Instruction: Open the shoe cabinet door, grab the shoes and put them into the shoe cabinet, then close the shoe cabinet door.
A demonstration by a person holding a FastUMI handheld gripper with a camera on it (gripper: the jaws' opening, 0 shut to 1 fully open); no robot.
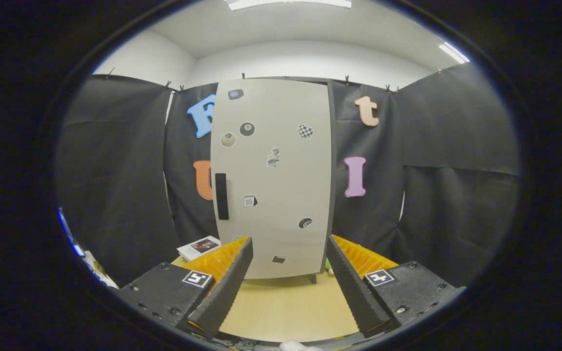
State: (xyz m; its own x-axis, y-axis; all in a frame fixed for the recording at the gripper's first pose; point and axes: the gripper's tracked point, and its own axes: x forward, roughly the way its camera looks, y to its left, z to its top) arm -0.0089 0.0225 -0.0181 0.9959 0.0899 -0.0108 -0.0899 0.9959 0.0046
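— Nearest the camera? Fingers [288, 287] spread wide, gripping nothing, bare table [286, 307] between them.
— And the shoe cabinet [273, 178]?
— Stood just beyond the fingertips, door shut, dark handle [221, 196] at its left edge. No shoes seen.
— Stage?
— Fitted either shoes not yet stowed or already shut inside. Could not tell, so no move bid.

The camera rides the hand-held gripper [288, 243], facing the shoe cabinet door [273, 175] squarely, near, over the table [286, 307].
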